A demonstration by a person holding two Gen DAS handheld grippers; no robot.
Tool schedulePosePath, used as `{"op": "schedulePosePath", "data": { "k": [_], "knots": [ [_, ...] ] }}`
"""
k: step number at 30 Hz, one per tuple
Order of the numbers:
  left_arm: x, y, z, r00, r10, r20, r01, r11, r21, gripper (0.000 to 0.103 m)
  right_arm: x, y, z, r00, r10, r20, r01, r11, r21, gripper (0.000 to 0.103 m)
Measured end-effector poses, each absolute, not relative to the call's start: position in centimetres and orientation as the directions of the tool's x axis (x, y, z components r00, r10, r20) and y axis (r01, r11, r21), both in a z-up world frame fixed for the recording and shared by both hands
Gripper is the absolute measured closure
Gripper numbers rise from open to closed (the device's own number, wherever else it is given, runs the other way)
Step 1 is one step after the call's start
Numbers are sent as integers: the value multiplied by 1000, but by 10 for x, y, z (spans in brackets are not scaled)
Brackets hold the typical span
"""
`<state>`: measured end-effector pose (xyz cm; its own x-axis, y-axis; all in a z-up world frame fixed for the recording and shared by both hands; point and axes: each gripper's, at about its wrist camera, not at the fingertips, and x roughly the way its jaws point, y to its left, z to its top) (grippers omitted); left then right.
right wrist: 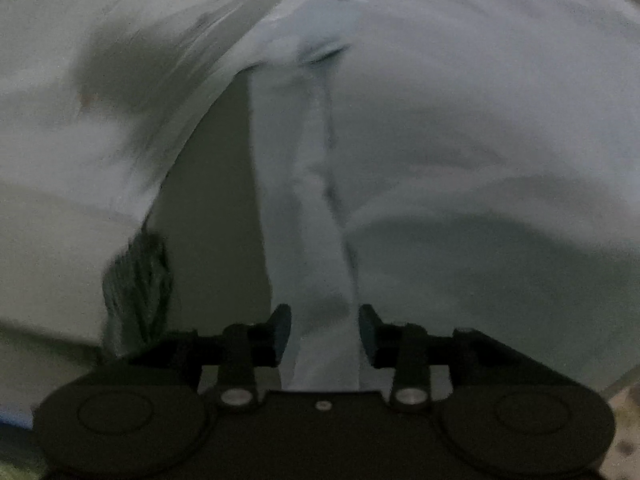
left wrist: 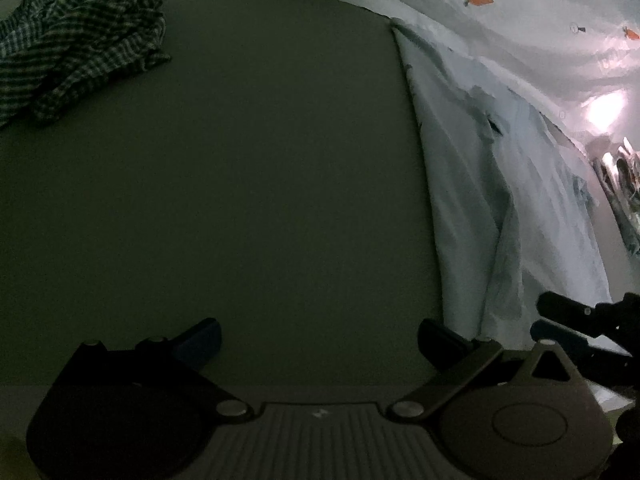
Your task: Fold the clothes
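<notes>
A pale blue-white garment (left wrist: 480, 184) lies spread on the right side of a dark green surface (left wrist: 248, 184). My left gripper (left wrist: 320, 340) is open and empty, low over the green surface, with the garment's left edge by its right finger. In the right wrist view a long folded strip of the pale garment (right wrist: 304, 200) runs between the fingers of my right gripper (right wrist: 324, 334). The jaws stand partly apart with the cloth between them; the view is blurred and a firm grip cannot be made out. The right gripper also shows in the left wrist view (left wrist: 580, 320).
A crumpled green-and-white checked garment (left wrist: 76, 36) lies at the far left of the green surface; it shows in the right wrist view (right wrist: 138, 280) too. A white sheet with carrot prints (left wrist: 480, 0) lies behind and to the right.
</notes>
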<state>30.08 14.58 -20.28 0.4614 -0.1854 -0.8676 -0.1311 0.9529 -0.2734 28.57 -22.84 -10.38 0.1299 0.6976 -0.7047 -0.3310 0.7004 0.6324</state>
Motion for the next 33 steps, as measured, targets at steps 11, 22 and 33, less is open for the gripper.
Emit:
{"op": "schedulePosePath", "data": {
  "k": [11,22,33],
  "knots": [
    [300,141,-204,466,-160,-870,-114,964,-238,0,288,-251,-116,227,548,-805,-278,829,486,100],
    [303,124,-207,437,-80,-896,-65,991,-120,0,263,-214,-104,126,633,-764,-426,730,535,62],
    [305,128,-207,440,-93,-893,-78,987,-141,0,264,-221,-112,182,557,-810,-446,781,437,99]
  ]
}}
